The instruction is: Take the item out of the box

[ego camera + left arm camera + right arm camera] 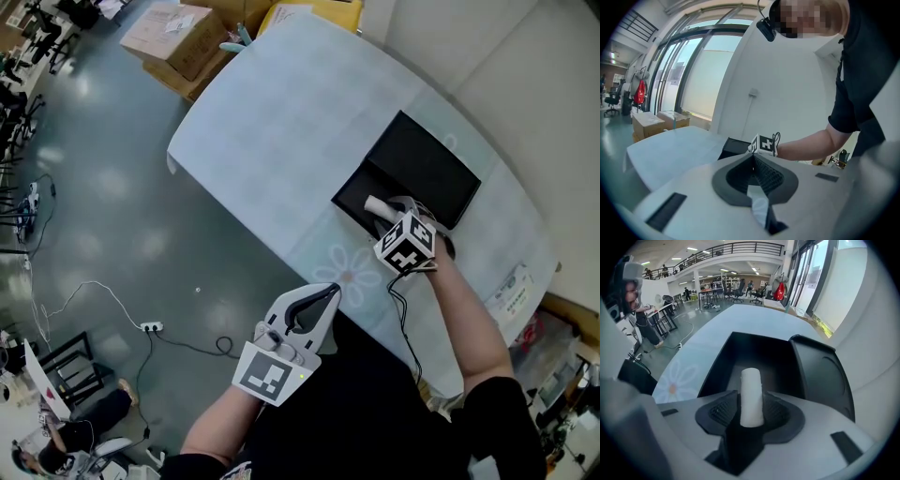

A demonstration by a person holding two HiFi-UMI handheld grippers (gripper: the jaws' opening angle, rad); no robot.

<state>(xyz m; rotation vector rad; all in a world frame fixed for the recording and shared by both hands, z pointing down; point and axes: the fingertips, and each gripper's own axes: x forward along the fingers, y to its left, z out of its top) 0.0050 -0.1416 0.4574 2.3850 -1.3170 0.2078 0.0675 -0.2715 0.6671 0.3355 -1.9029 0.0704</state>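
Observation:
An open black box (pixel 427 164) lies on the pale blue tablecloth (pixel 281 122). In the right gripper view its tray (pixel 764 350) is straight ahead and its lid (pixel 825 376) lies to the right. A white cylinder (pixel 751 390) stands up at the tray's near end, between the jaws of my right gripper (pixel 751 411); the pads flank it closely, and I see the jaws as open. In the head view the cylinder (pixel 374 203) shows just ahead of the right gripper (pixel 382 218). My left gripper (pixel 330 292) hangs off the table's near edge, shut and empty, its tips (pixel 753 161) meeting.
Cardboard boxes (pixel 173 37) stand on the floor beyond the table's far left end. A power strip (pixel 150 326) and its cable lie on the floor to the left. A printed sheet (pixel 511 292) lies near the table's right end. A white wall runs behind the table.

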